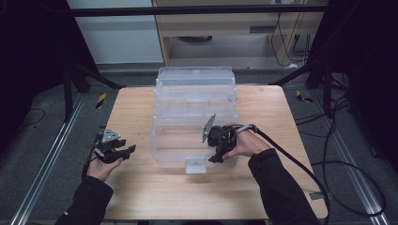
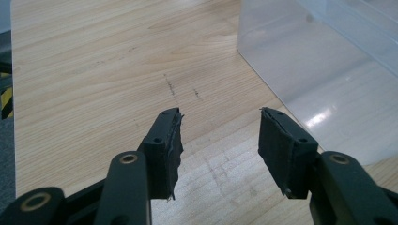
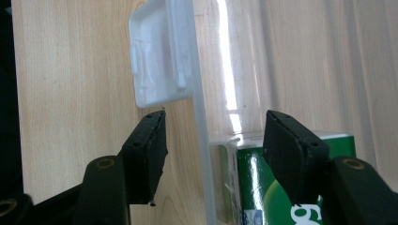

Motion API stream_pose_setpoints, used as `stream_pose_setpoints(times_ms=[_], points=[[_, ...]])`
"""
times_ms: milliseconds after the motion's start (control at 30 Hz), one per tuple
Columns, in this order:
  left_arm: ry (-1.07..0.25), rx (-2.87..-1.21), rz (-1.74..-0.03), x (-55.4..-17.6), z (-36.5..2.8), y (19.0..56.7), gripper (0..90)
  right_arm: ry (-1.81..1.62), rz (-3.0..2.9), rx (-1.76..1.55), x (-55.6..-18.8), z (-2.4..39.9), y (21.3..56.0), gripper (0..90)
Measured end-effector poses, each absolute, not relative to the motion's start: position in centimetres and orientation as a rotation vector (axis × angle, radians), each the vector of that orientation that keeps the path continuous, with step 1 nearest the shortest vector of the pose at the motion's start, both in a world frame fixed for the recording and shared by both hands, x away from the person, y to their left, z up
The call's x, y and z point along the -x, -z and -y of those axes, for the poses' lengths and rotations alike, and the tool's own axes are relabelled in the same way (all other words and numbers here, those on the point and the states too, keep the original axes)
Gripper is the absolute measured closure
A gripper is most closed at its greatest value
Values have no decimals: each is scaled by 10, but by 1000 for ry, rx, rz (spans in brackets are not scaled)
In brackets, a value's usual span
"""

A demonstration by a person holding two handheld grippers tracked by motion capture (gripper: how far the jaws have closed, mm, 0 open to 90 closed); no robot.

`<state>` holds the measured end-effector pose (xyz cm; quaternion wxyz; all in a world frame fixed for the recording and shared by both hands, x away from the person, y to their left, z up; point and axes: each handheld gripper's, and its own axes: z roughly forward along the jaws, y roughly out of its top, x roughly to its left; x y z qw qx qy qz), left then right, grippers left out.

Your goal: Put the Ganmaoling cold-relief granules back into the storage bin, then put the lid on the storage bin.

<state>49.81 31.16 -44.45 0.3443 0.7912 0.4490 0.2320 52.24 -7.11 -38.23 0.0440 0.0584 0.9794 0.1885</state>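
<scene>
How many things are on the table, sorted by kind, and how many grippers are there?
Clear plastic bin: 1
Green carton inside the bin, seen through its wall: 1
Grippers: 2, left gripper and right gripper
Total: 4

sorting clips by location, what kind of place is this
Probably a lab or recording workspace, not a home: a small wooden table stands between metal floor rails, with black stands and loose cables around it, and a clear plastic bin on top.

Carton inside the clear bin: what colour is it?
Green with white lettering; the carton shows best in the right gripper view.
</scene>
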Motion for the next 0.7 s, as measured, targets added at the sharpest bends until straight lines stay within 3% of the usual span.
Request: stream_pose_setpoints(times_ms=[700], points=[[-623, -2014, -1127, -499, -315, 436, 456, -629, -3031, -137, -523, 59, 401, 509]])
